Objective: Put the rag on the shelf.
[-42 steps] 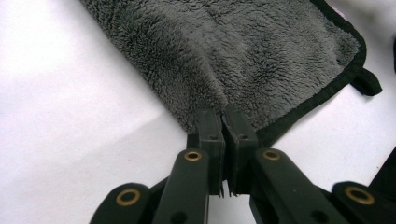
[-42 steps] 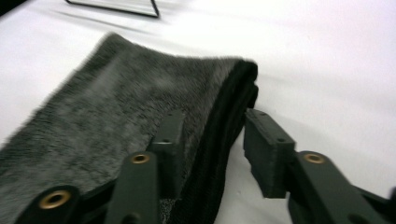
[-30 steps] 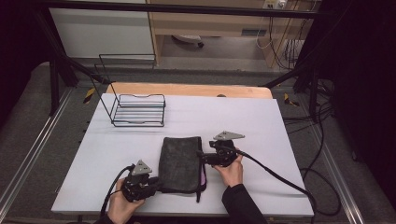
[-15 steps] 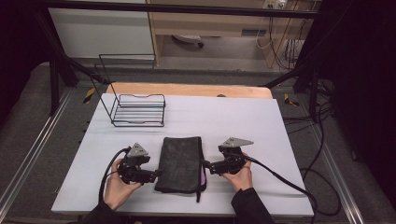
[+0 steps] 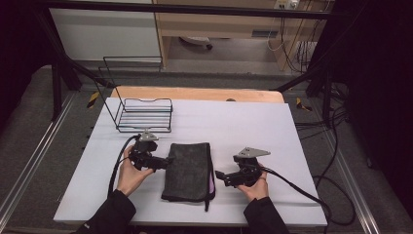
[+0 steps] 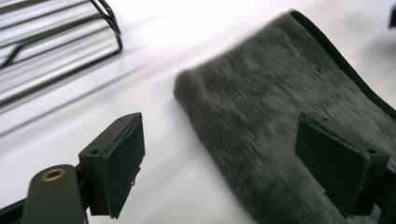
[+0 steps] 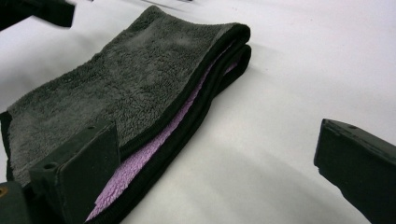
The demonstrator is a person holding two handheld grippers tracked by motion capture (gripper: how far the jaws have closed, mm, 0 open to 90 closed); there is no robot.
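A folded dark grey towel (image 5: 190, 168) with a purple inner layer lies flat on the white table (image 5: 243, 122). My left gripper (image 5: 168, 162) sits at the towel's left edge near the far corner. Its jaws have just been opening and stand apart. In the left gripper view the towel's corner (image 6: 280, 121) lies beyond the left gripper (image 6: 233, 172), and no pad presses on it. My right gripper (image 5: 219, 175) rests just right of the towel. Its jaws have also just been opening. The right gripper (image 7: 219, 172) has bare table between its pads, with the towel's folded edge (image 7: 121, 88) beside one pad.
A black wire basket (image 5: 145, 116) stands at the table's far left, close behind the left hand; its bars (image 6: 56, 42) show in the left gripper view. Cables trail from both grippers toward the front edge. A wooden strip (image 5: 195, 93) borders the table's far side.
Both grippers have let go of the towel and opened. The left hand moved from the near left corner up along the towel's left side. The right hand drew back toward the front right.
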